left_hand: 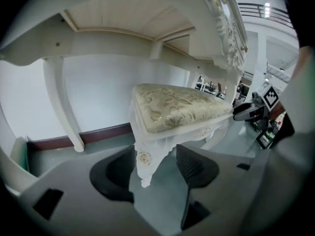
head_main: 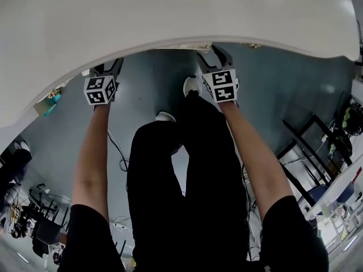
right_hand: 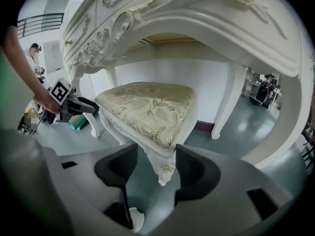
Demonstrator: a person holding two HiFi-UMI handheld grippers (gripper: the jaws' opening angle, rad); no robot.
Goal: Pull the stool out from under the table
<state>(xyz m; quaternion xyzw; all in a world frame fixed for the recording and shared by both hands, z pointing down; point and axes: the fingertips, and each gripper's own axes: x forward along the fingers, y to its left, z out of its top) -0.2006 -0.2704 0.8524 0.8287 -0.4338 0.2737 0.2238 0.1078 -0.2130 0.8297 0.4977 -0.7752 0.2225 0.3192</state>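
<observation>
**Stool Pull-Out: Grippers at the Front Legs, Stool Under the Table**

I am working over a white tabletop [head_main: 170, 10] whose bare, curved edge is filling the upper half of the head view. Below it, a glossy grey-green floor [head_main: 147, 78] is reflecting the ceiling lights. Loose cables [head_main: 116, 149] are lying on the floor near my feet, and dark metal frames [head_main: 309, 146] are standing well off to my right.

The stool [left_hand: 179, 109] is sitting under the table, its cushioned, gold-patterned seat lying just below the carved white apron [right_hand: 128, 18]. A white wall [left_hand: 103, 92] with a dark baseboard [left_hand: 103, 132] is closing the space behind it. A white table leg [left_hand: 64, 102] is standing to the stool's left in the left gripper view.

I am holding the left gripper [left_hand: 155, 167] low, with its jaws standing apart. One carved front leg [left_hand: 145, 161] of the stool is showing between them, close to the left pad, with floor visible on the other side; the pads are not clamping it.

I am holding the right gripper [right_hand: 156, 170] the same way. Its jaws are standing apart around the other front leg [right_hand: 165, 168], which is sitting nearer the right pad, ungripped.
</observation>
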